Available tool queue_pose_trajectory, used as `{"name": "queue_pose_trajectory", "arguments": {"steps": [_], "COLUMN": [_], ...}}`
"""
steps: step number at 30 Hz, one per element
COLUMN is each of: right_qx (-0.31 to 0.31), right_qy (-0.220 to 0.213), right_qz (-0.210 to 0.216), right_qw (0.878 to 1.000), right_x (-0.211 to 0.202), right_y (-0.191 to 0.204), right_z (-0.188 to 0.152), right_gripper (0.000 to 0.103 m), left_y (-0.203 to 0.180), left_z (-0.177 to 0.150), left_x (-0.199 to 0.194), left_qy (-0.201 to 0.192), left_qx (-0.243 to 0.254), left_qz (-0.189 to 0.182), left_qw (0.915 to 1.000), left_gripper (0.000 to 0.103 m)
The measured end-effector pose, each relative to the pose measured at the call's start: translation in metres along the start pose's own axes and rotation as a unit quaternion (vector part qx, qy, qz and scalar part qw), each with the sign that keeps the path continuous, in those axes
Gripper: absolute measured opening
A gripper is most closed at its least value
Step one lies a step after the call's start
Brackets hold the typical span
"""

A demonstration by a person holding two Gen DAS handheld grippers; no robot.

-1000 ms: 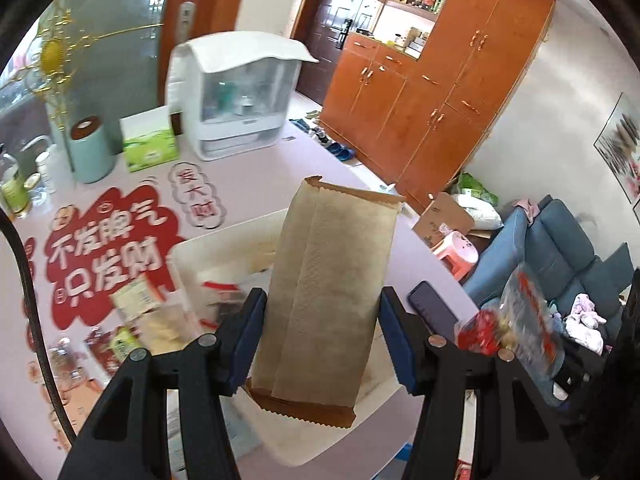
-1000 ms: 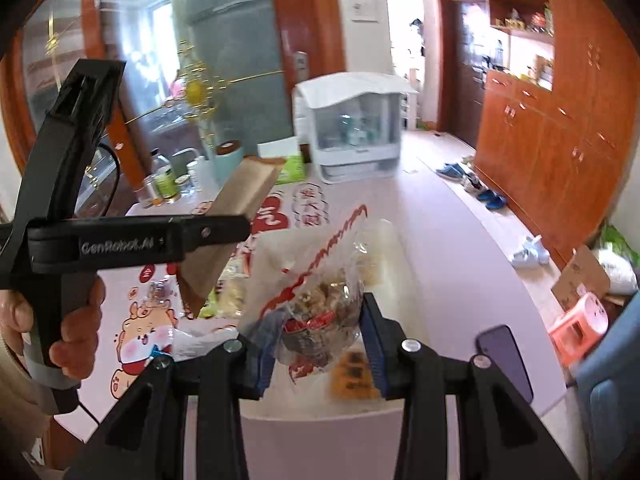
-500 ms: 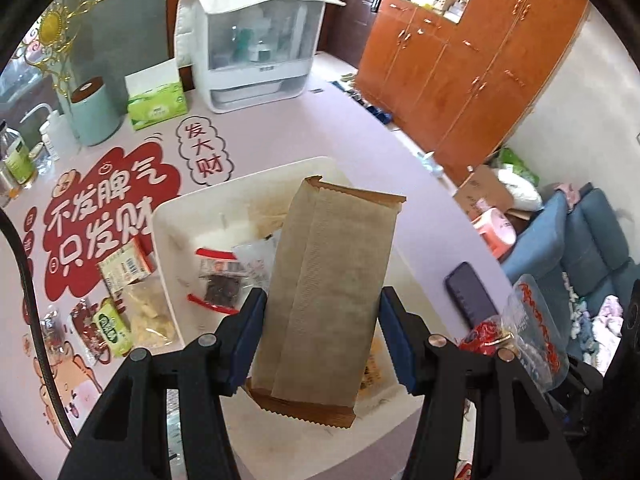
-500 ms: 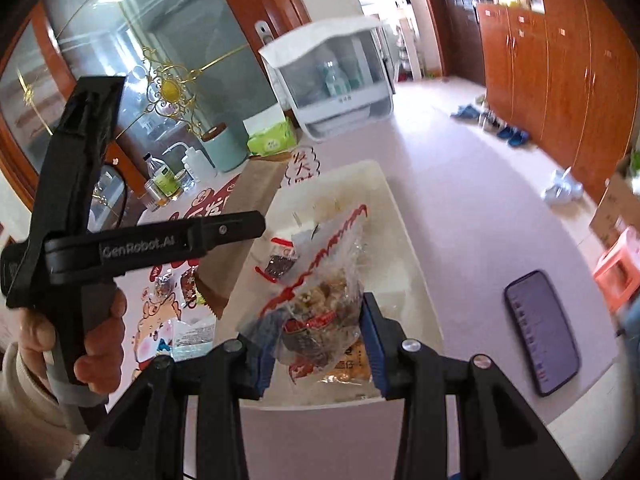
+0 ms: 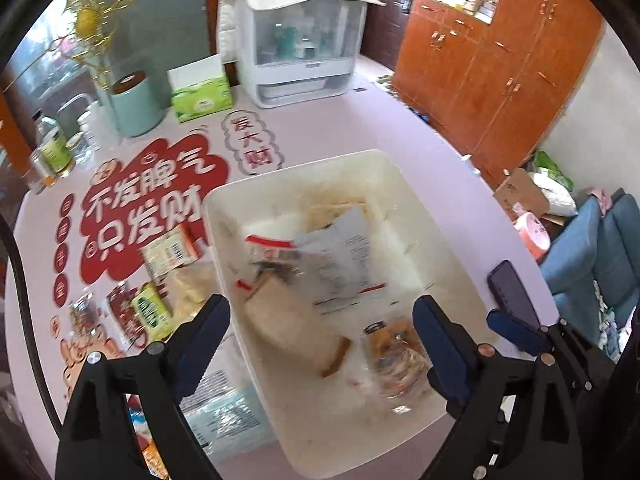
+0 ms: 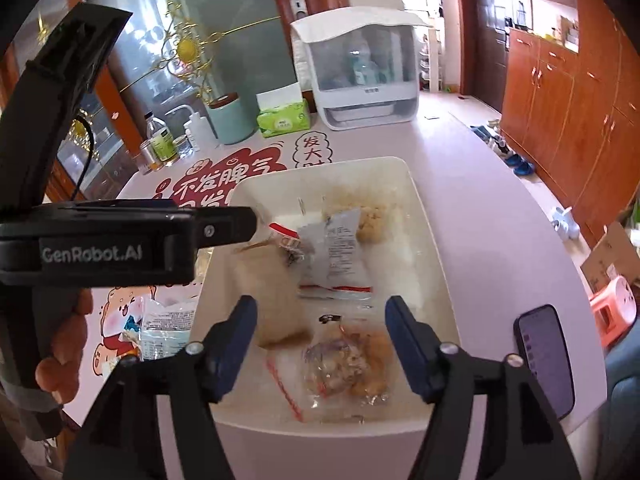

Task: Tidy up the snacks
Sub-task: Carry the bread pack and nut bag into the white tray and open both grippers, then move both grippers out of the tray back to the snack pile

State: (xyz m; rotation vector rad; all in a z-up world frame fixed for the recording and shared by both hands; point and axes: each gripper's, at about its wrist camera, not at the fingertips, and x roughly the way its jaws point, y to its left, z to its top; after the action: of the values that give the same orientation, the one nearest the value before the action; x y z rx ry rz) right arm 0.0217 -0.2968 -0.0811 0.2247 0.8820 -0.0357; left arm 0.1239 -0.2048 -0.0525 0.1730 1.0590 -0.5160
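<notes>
A white plastic bin [image 5: 304, 168] [image 6: 320, 168] stands on the pink table with several snack packets in it. A brown paper bag [image 5: 288, 312] [image 6: 272, 292] lies blurred inside the bin at its left. A clear bag of mixed snacks [image 5: 396, 356] [image 6: 344, 364] rests near the bin's front wall. My left gripper [image 5: 324, 332] hovers over the bin, its jaws opening, nothing pressed between the pads. My right gripper [image 6: 322, 320] hangs above the clear bag, jaws also opening and free of it.
Loose snack packets [image 5: 168, 248] lie on the table left of the bin. A dark phone [image 5: 514, 296] [image 6: 544, 364] lies to its right near the table edge. A white dispenser box [image 5: 296, 40], green tissue box [image 5: 200, 96], teal canister [image 5: 134, 104] and bottles stand at the back.
Both grippers have sunk toward the bin and let go. The brown paper bag left the left jaws, the clear snack bag left the right jaws, and both now lie in the bin.
</notes>
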Motion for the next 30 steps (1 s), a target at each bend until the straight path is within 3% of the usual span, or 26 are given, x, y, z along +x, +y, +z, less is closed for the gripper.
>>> {"name": "queue_pose_trajectory", "arguments": {"steps": [6,13,19,25,30], "right_qx": [-0.003,-0.003,-0.004,0.001,-0.007], "right_qy": [0.009,0.011,0.007,-0.007,-0.024], "right_qz": [0.025,0.027,0.022,0.024,0.013], "right_qw": [1.000,1.000,1.000,1.000,1.000], "right_x": [0.006,0.009,0.007,-0.002,-0.009], "right_y": [0.009,0.021,0.033,0.047,0.067], "right_z": [-0.001,0.002,0.003,0.008,0.015], "right_gripper": [0.068,0.068,0.068,0.068,0.068], "left_y": [0.024,0.046,0.059,0.079,0.104], "left_z": [-0.022,-0.045,-0.051,-0.056,-0.062], "left_x": [-0.019,-0.043,-0.052,-0.076,-0.103], "left_qy": [-0.025,-0.062,-0.041,-0.064,-0.089], "left_qx": [-0.030,-0.039,-0.048,-0.046,-0.056], "left_qz": [0.023,0.047,0.038,0.089,0.101], "left_qw": [0.9990,0.9962,0.9973,0.9929,0.9892], "left_gripper": [0.092,0.092,0.092,0.092,0.092]}}
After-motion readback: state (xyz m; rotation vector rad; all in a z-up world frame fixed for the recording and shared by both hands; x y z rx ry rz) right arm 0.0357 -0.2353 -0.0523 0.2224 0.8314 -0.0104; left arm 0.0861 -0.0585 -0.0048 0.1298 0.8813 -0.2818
